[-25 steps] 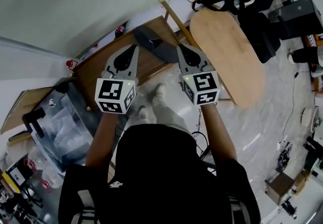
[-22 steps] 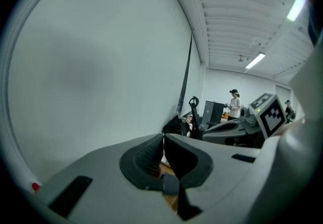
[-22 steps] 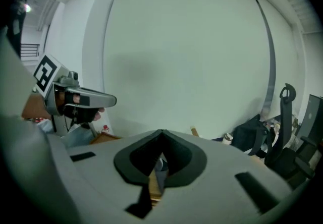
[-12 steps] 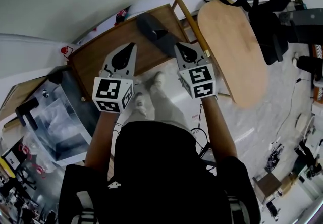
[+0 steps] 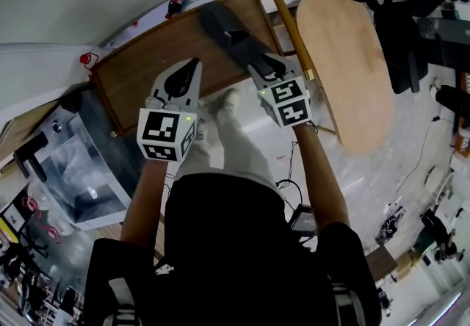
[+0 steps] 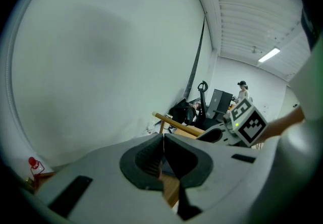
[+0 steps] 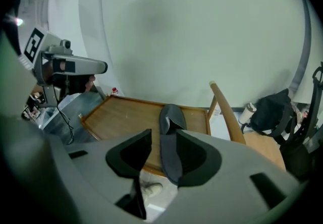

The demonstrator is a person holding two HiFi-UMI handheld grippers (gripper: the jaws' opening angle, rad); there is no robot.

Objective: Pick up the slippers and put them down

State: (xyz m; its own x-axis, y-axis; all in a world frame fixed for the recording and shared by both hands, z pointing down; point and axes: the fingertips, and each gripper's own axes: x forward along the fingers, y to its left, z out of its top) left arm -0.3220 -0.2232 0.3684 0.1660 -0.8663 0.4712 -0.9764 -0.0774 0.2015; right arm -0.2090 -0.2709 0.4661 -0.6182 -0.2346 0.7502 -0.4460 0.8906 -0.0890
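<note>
One dark grey slipper point(image 5: 229, 32) lies along the right part of a low wooden rimmed table point(image 5: 150, 71); its near end sticks out past the table's front edge. My right gripper point(image 5: 258, 66) has just been opening its jaws. In the right gripper view the slipper point(image 7: 170, 140) runs between the jaws of the right gripper point(image 7: 161, 134), against the right pad and apart from the left one. My left gripper point(image 5: 194, 64) hovers over the table's front edge, left of the slipper, and in its own view the left gripper point(image 6: 163, 137) is shut with nothing held. I see no second slipper.
A slanted wooden rail point(image 5: 285, 20) and an oval wooden board point(image 5: 345, 60) stand right of the table. A clear plastic box point(image 5: 73, 170) sits at the left. The person's white shoes point(image 5: 224, 106) stand just before the table. A black bag point(image 7: 275, 109) lies by the wall.
Both grippers have sunk toward the table. The right gripper, earlier shut on the slipper, now has its jaws apart, and the slipper rests on the tabletop.
</note>
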